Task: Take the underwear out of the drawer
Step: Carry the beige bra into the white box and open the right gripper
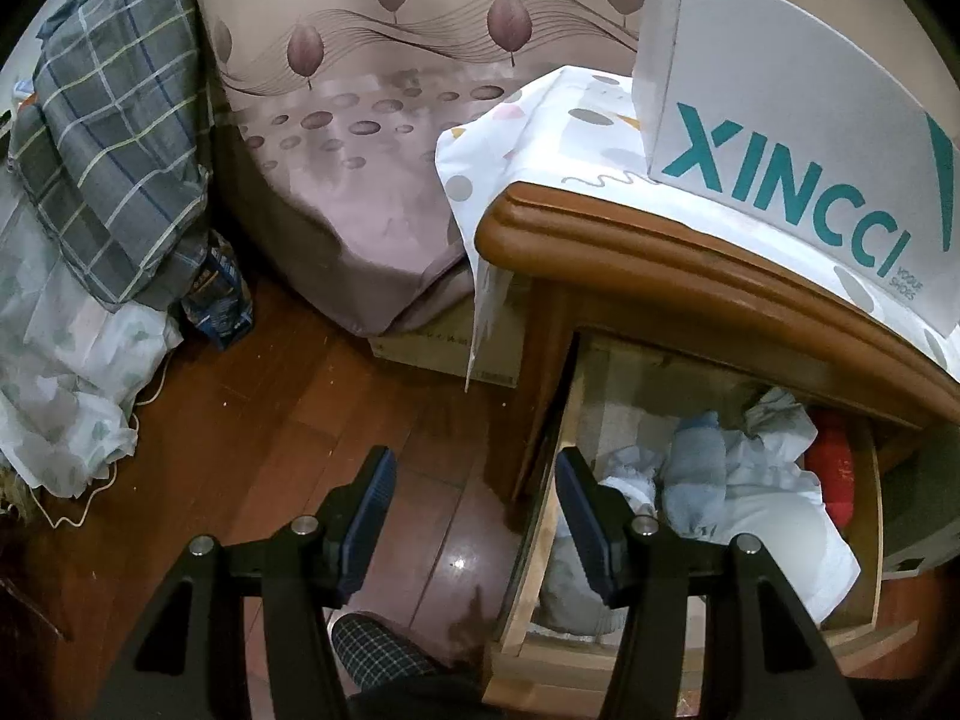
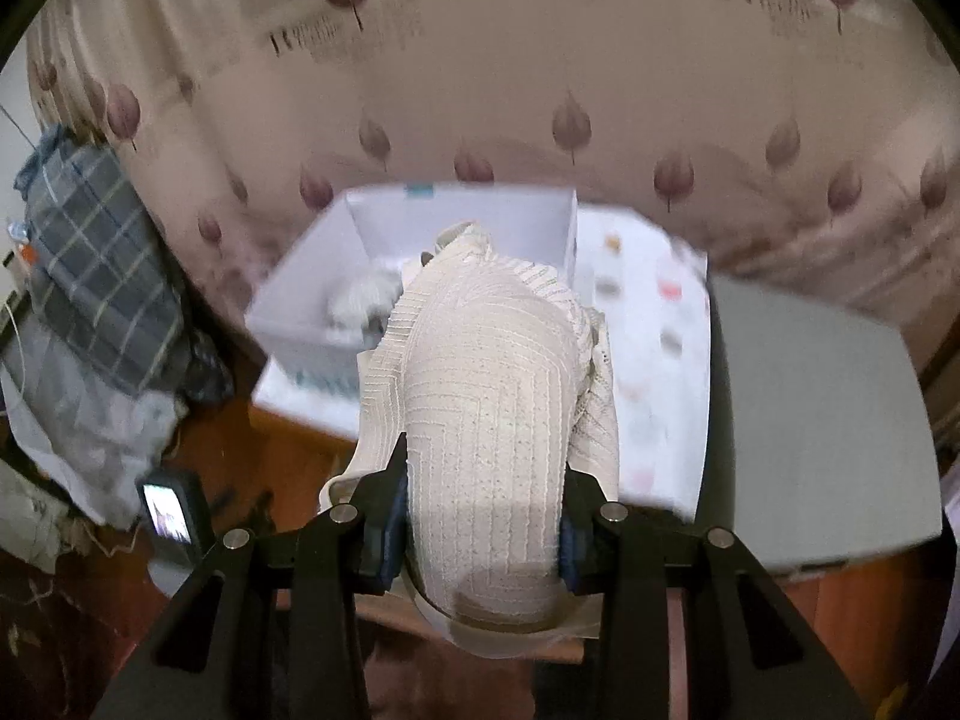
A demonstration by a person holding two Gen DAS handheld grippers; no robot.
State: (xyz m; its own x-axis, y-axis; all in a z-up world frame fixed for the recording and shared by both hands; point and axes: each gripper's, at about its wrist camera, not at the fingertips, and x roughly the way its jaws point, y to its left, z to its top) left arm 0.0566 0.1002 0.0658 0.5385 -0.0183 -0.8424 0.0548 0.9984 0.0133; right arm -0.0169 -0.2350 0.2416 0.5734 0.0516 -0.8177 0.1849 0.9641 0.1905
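Underwear (image 2: 486, 420) clamped in my right gripper (image 2: 480, 531), above box (image 2: 300, 324) | left gripper (image 1: 474, 519) jaws apart, empty, beside open drawer (image 1: 540, 516).

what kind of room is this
Most likely a bedroom at home: a bed draped in leaf-print bedding, a wooden nightstand with its drawer of clothes open, and a plaid quilt piled nearby.

Left hand-held gripper (image 1: 477, 516) jaws apart, right hand-held gripper (image 2: 480, 531) clamped
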